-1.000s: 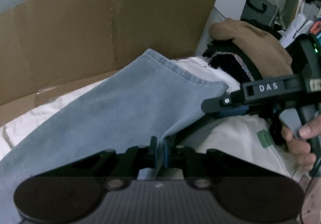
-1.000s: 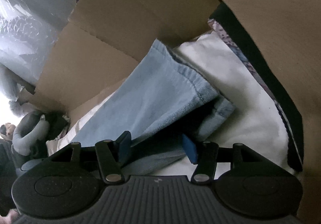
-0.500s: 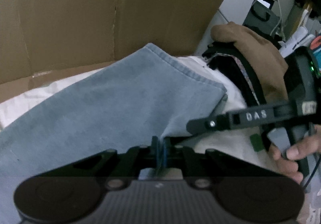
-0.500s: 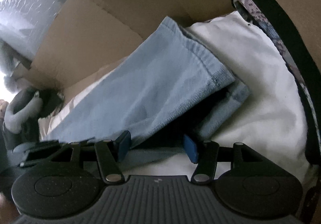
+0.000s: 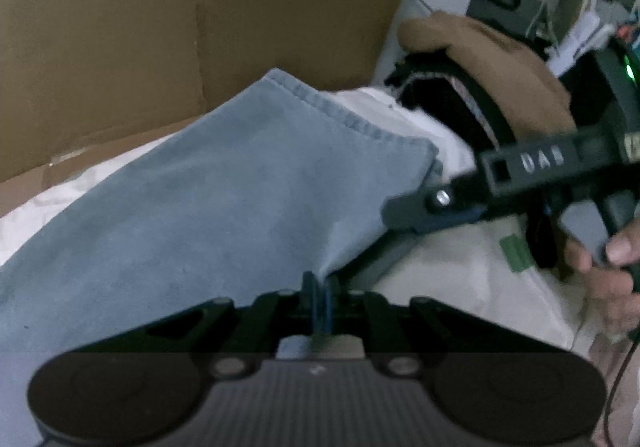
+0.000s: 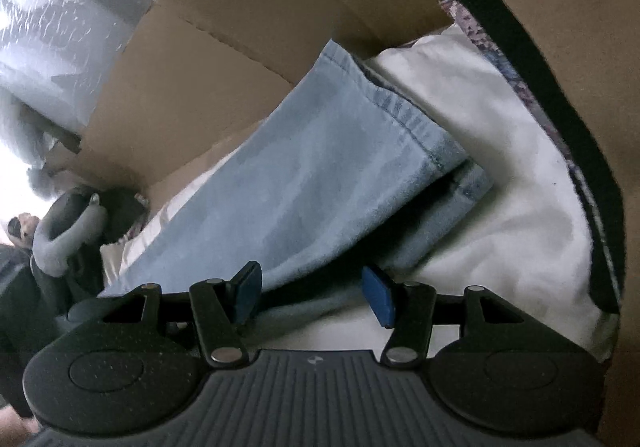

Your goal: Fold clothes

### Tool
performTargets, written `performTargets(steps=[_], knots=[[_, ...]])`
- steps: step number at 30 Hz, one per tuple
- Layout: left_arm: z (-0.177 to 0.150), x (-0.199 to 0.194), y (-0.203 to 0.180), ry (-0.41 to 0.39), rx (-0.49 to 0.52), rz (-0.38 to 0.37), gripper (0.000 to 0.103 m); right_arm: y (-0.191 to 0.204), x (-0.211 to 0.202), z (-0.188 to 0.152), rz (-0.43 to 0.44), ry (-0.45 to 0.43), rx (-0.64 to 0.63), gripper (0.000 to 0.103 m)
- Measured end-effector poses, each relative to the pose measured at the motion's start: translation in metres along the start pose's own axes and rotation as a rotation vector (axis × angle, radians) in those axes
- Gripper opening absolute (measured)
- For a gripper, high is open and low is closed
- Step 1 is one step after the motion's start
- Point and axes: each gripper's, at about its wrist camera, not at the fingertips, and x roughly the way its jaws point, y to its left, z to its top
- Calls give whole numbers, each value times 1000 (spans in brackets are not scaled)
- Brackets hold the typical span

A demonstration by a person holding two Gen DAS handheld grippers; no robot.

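R tongs point(image 5: 430, 207) w/ "DAS" label

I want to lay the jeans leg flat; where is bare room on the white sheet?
Bare white sheet lies between the jeans hem and the dark garment pile. A thinner strip runs between jeans and cardboard. Near the right tongs it is crowded.
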Motion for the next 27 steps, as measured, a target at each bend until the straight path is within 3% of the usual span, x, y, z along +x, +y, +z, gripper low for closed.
performTargets(steps=[4, 9, 18, 25, 27], knots=[[-5, -5, -2, 21, 32, 40, 38, 4, 11, -2, 44, 13, 40, 62], [-24, -21, 2, 50, 71, 86, 53, 15, 25, -8, 71, 33, 53, 63], [-70, -54, -1, 84, 240, 138, 57, 38, 36, -16, 88, 50, 22, 63], [-87, -56, 6, 28, 177, 202, 56, 53, 41, -21, 88, 60, -8, 63], [-89, -54, 7, 1, 146, 222, 49, 57, 42, -19, 76, 66, -33, 63]])
